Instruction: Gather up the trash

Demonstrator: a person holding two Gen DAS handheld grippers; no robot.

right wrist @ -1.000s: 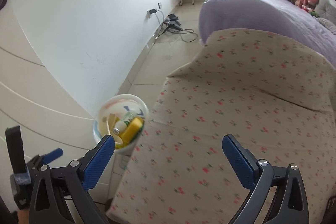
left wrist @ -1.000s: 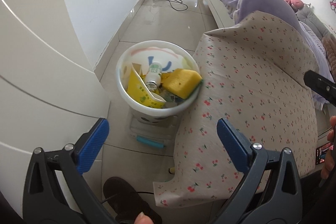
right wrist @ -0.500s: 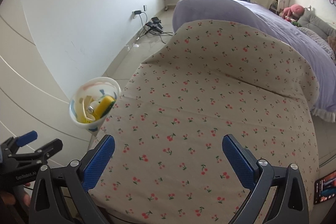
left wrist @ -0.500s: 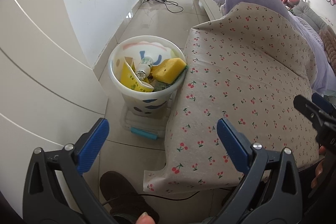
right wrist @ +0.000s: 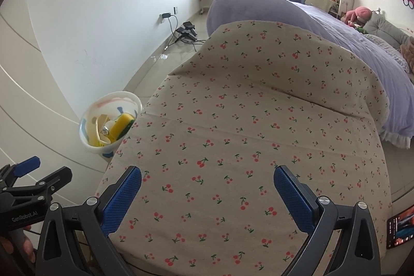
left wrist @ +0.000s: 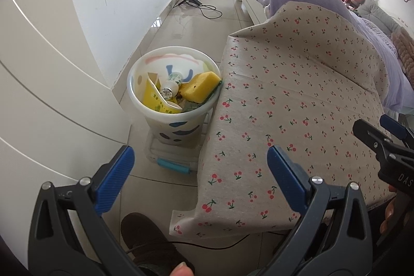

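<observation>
Both the left tool (left wrist: pixel 198 173) and right tool (right wrist: pixel 207 190) are held open and empty; the bin (left wrist: pixel 157 118) is filled beside the bench (right wrist: pixel 245 133).

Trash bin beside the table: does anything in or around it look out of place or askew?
Mostly tidy. The yellow sponge sits tilted on top of the pile in the trash bin, one end resting on the rim next to the cherry-print tablecloth. A small bottle lies slanted beside it. Nothing has spilled onto the floor.
</observation>
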